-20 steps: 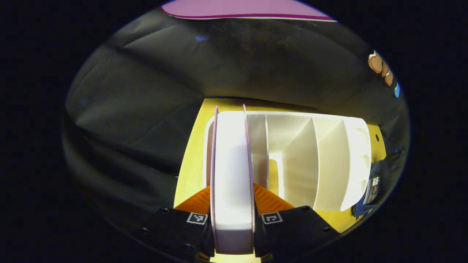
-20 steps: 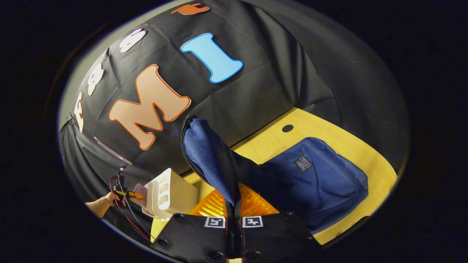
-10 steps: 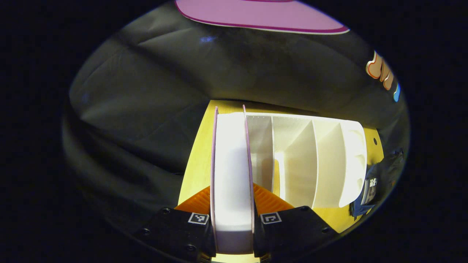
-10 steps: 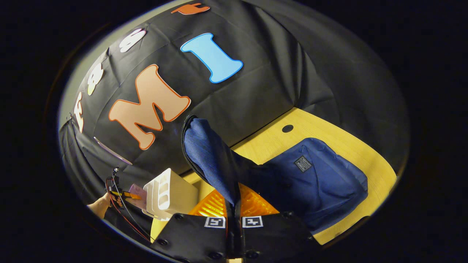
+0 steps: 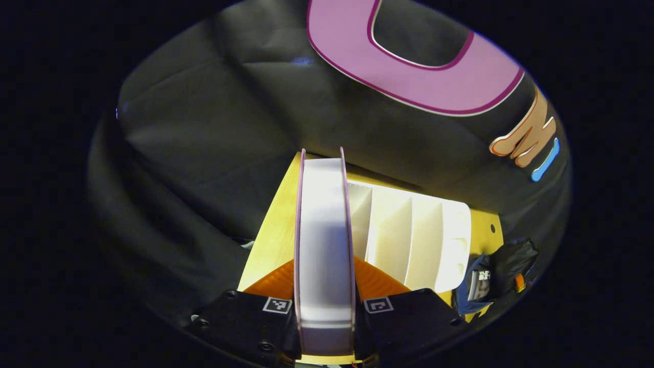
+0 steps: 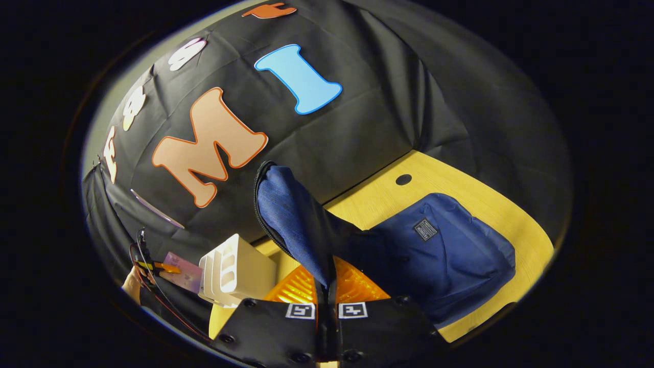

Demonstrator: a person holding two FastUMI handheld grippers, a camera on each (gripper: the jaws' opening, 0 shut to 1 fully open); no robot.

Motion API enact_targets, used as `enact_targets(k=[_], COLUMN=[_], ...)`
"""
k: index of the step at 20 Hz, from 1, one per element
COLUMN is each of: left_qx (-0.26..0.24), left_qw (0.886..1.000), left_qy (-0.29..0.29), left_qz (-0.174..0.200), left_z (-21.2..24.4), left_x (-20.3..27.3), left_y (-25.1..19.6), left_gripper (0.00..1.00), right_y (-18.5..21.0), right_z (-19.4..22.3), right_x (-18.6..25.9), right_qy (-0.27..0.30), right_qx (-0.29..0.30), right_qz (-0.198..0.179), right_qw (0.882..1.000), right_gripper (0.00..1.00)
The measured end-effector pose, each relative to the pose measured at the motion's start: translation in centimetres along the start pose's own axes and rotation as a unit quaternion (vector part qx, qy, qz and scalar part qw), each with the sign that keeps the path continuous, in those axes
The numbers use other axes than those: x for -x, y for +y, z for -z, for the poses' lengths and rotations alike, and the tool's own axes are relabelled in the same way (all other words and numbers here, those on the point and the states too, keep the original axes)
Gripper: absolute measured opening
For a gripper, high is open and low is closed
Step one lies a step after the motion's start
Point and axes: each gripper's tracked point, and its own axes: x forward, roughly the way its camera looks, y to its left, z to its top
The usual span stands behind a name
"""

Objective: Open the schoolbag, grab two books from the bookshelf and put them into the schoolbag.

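A thick book [image 5: 324,245] with purple covers and white page edges stands between the orange fingers [image 5: 375,281] of my left gripper [image 5: 324,278], which is shut on it. It is held out beside the white bookshelf [image 5: 414,240]. In the right gripper view the same book [image 6: 181,273] sits left of the bookshelf [image 6: 237,271], held by the far gripper and a hand [image 6: 133,286]. My right gripper [image 6: 327,291] is shut on the lifted flap [image 6: 291,220] of the blue schoolbag [image 6: 444,255], which lies on the yellow table [image 6: 460,189].
The bookshelf's dividers stand with bare slots between them. A round hole [image 6: 403,179] marks the table behind the bag. Black cloth walls close in behind and beside the table. A red and black cable [image 6: 153,291] trails from the far gripper.
The left gripper has drawn the book back and up from the bookshelf, which now looks smaller and lower. The right gripper holds the bag's flap still.
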Motion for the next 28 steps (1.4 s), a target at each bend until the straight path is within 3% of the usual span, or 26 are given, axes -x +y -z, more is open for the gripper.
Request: enact_targets(k=[8,13,16,20,24,28], left_qx=[0.062,0.144,0.188,0.244,0.265,0.271], left_qw=[0.996,0.981,0.969,0.941,0.918,0.904], left_qy=[-0.036,-0.049,-0.049,-0.055,-0.058,-0.042], left_qz=[0.051,0.118,0.154,0.230,0.288,0.329], left_z=[-1.3,-1.1,-0.7,-0.3,1.0,3.0], left_x=[5.4,7.7,8.2,9.7,10.3,9.7], left_y=[0.0,-1.3,-1.7,-4.6,-8.3,-13.0], left_gripper=[0.36,0.36,0.36,0.36,0.35,0.36], right_y=[0.0,-0.1,-0.1,-0.1,-0.1,0.0], right_z=[-0.1,-0.1,-0.2,-0.2,-0.1,-0.1], right_x=[0.1,0.1,0.0,-0.1,0.0,0.0], right_qy=[0.000,0.000,-0.001,-0.002,0.001,0.001], right_qx=[-0.002,-0.003,-0.003,-0.004,-0.003,-0.001], right_qz=[-0.001,-0.001,-0.001,0.000,-0.001,-0.003], right_qw=[1.000,1.000,1.000,1.000,1.000,1.000], right_gripper=[0.03,0.03,0.03,0.03,0.03,0.03])
